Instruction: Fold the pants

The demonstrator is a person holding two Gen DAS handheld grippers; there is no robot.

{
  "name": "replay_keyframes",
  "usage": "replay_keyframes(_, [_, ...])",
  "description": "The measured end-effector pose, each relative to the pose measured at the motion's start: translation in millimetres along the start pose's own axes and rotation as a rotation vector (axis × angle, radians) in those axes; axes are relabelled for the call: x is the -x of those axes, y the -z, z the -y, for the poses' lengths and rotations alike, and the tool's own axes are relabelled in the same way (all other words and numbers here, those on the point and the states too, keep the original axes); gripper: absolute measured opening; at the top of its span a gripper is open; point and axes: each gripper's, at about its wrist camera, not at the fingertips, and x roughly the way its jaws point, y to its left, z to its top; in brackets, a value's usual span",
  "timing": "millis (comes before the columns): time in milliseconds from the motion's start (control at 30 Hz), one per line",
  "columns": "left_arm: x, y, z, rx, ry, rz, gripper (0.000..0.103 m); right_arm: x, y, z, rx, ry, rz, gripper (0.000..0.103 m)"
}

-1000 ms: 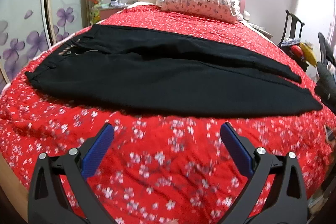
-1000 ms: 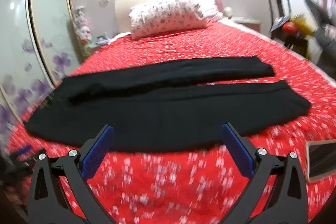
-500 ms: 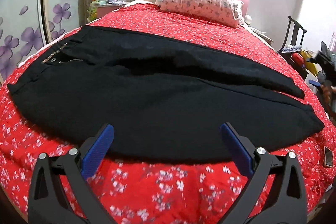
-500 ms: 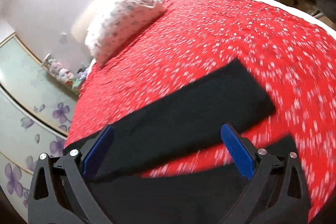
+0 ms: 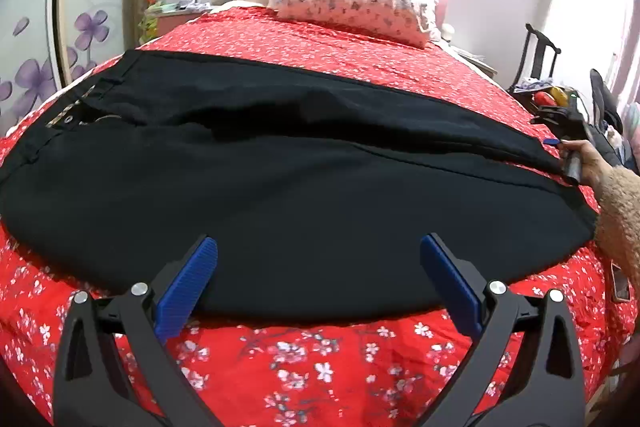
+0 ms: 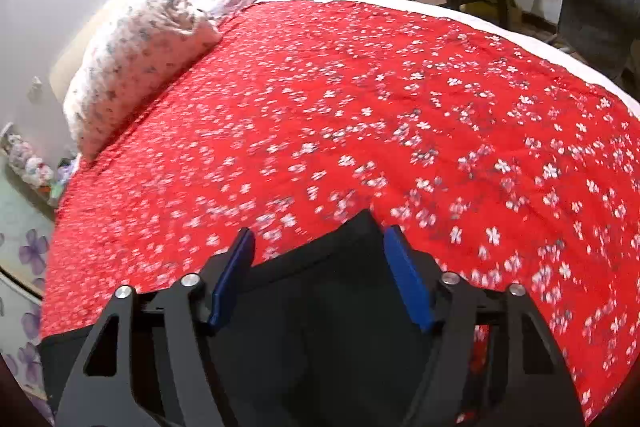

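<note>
Matt black cloth pants [image 5: 288,195], red floral cotton-like bedspread [image 5: 320,355], ribbed blue fingers [image 5: 188,285]

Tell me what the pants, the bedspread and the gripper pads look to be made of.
Pants: matte black woven cloth, probably cotton or a blend; it lies limp with soft creases and no shine.
Bedspread: red printed fabric with white blossoms, seemingly thin quilted cotton, slightly puckered.
Left gripper pads: blue ribbed rubber or plastic, on black rigid arms.
</note>
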Motion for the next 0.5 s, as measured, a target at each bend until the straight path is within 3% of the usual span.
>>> replay_keyframes(67, [-2, 0, 2, -0.004, 0.009, -0.004, 0.101, -7, 0, 3, 0.012, 0.036, 0.004, 0.067])
replay_keyframes(167, [-5, 0, 5, -0.009, 0.02, -0.014, 0.101, -19, 4, 5, 0.031, 0.064, -0.013, 0.056])
replay_keyframes(300, [-6, 0, 6, -0.009, 0.021, -0.016, 0.101, -18, 9, 8, 0.072, 0.094, -0.001, 0.023])
replay_keyframes(500, [-1, 1, 0, 0.034, 0.019, -0.005, 0.101, 22, 12, 8, 0.088, -0.03, 0.09, 0.019])
